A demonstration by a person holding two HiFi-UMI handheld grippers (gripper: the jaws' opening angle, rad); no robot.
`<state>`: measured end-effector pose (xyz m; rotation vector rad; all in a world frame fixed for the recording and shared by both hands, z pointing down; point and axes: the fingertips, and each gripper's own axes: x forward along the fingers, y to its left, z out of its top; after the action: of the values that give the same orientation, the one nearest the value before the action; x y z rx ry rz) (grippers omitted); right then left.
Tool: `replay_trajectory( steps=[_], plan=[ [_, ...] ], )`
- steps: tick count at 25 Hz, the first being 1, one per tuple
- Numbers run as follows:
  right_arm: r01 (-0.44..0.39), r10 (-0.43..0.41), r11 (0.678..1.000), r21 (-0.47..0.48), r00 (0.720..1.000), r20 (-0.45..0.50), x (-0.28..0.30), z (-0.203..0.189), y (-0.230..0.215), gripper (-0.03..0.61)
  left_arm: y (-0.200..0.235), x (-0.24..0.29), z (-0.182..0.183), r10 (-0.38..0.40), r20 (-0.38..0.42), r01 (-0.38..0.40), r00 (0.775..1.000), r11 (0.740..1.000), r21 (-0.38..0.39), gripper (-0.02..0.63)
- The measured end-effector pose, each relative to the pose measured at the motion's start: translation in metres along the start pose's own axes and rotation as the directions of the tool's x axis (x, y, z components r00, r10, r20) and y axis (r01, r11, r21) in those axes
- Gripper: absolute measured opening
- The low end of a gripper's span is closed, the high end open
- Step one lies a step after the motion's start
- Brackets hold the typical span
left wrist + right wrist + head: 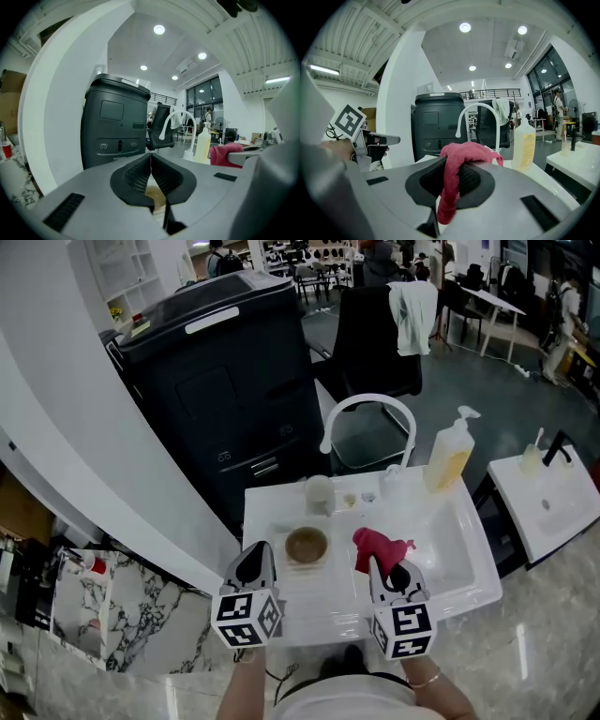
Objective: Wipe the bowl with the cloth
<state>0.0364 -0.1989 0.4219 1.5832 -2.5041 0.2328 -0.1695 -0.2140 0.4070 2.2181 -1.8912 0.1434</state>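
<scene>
Cloth [459, 157] is pinched in my right claw [388, 571], folded over the top of the jaws with a tail hanging below. I judge that grip leaves a loose pad of fabric in front to rub with. The brown bowl [307, 545] stands upright on the white sink top [450, 568], between my 2 claws and a little ahead of them, with the cloth just right of it and not touching. My left claw [252, 565] is closed tight with nothing between its pads, and it hovers near the bowl's left side. To steady the bowl it would, I think, have to open onto the rim; wiping has not begun.
</scene>
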Motion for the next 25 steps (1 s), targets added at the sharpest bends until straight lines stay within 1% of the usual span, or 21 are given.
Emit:
replay_trajectory(
  steps=[3,8,17,25],
  plan=[
    [-0.007,0.007,1.0,0.006,1.0,0.0,0.0,0.0,0.003,0.035,-0.001,-0.009,0.003,-0.007,0.016,0.007,1.0,1.0,-0.005,0.021],
    [-0.02,0.02,1.0,0.001,1.0,0.002,0.001,0.001,0.008,0.034,-0.003,-0.016,0.007,-0.007,0.037,0.007,0.999,1.0,0.015,0.021],
    [-0.027,0.027,1.0,-0.015,1.0,0.002,0.002,0.003,0.015,0.034,0.0,-0.021,0.0,-0.007,0.028,0.007,1.0,1.0,0.006,0.021],
    [-0.035,0.035,0.999,-0.025,0.999,-0.006,0.007,0.006,0.02,0.034,0.007,-0.022,0.001,-0.002,0.031,0.003,1.0,1.0,-0.013,0.021]
  ],
)
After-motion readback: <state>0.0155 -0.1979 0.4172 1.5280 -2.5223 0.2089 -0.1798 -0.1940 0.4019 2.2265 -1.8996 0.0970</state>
